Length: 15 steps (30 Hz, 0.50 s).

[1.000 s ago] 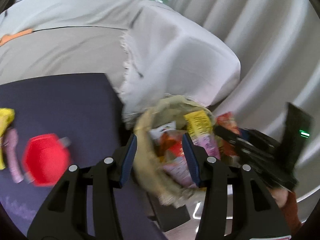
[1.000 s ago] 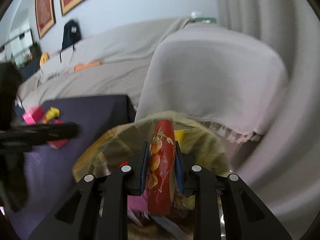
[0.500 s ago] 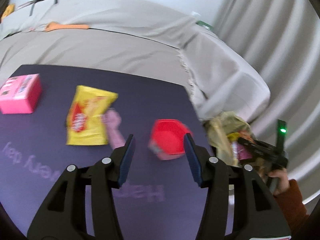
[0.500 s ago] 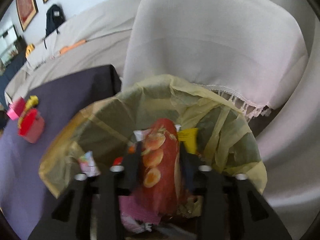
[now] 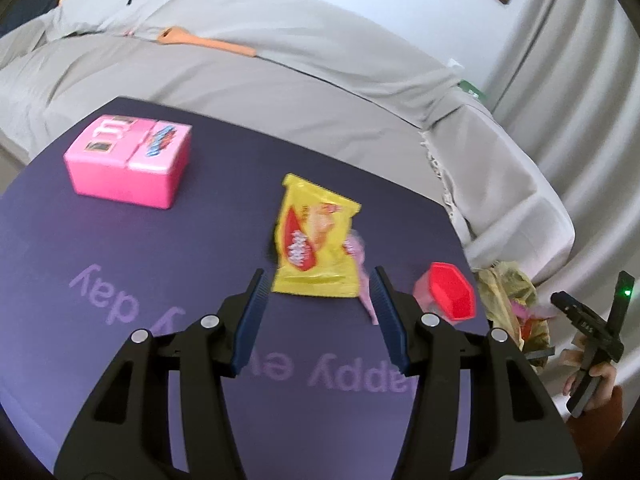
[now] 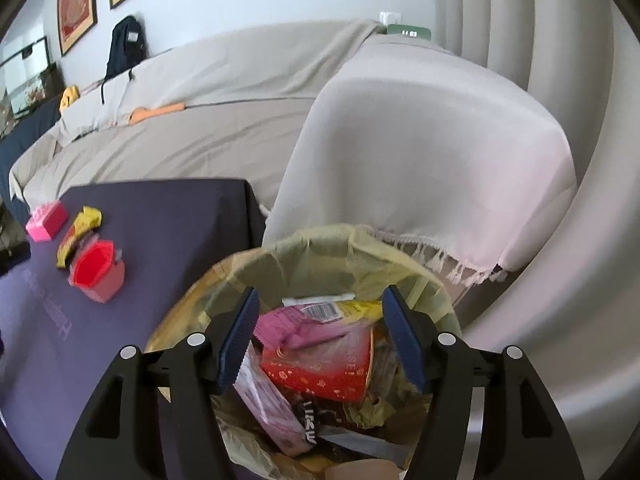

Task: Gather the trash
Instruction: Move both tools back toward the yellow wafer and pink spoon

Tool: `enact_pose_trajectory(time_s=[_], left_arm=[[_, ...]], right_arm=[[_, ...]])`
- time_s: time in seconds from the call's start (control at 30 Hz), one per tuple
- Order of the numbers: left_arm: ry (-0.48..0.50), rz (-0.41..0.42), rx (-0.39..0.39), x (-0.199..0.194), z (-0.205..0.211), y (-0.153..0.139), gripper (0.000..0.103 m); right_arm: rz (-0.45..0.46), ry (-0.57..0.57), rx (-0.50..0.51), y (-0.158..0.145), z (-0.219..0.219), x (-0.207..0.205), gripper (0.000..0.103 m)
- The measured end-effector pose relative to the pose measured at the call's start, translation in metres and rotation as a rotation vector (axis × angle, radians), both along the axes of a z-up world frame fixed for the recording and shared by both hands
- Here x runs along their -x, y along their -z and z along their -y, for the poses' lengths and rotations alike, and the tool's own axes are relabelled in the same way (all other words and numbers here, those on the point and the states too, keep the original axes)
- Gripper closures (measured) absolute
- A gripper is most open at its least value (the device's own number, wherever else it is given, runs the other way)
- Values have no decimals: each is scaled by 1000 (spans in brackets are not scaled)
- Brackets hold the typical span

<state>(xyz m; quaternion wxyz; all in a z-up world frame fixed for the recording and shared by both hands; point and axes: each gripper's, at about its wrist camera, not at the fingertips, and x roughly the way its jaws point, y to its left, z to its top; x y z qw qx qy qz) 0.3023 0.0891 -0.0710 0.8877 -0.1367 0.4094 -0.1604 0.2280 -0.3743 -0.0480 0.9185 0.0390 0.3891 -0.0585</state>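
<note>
Many wrappers [image 6: 316, 344] fill bin [image 6: 320, 248]; right hand-held gripper [image 6: 320, 336] open, empty.

- The right claw [image 6: 320, 328] no longer holds the red snack packet with the egg pictures; a second ago it was clamped on it, and now its jaws stand wide apart, empty, above the trash bin [image 6: 320, 240].
- That packet cannot be told apart among the wrappers now lying in the bin; a red printed carton [image 6: 324, 372] and a pink wrapper [image 6: 296, 328] lie on top.
- The left claw [image 5: 320, 316] has swung away from the bin to face the tabletop [image 5: 120, 260].
- Its open jaws now frame the yellow chip bag [image 5: 316, 240], where a second ago they framed the bin.
- The pink box [image 5: 128, 160] has come into the left view.
</note>
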Motion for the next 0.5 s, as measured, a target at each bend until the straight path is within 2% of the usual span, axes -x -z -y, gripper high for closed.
enact_pose_trajectory(time_s=[0.17,0.27,0.4,0.5], left_arm=[[1,-9,2,3,-11,5,53],[9,-8,1,-1,-11,7,53],[29,-26,-11,-16,-6,13,53],[31,-42,-51,-35,5,19,53]], right_arm=[[13,36,-14,-7,6,-5,39],[3,16,-31,-9,2,-6,38],[2,-6,-7,-12,-12,-5,38],[-8,-32,-10,-8,-23,-7,38]])
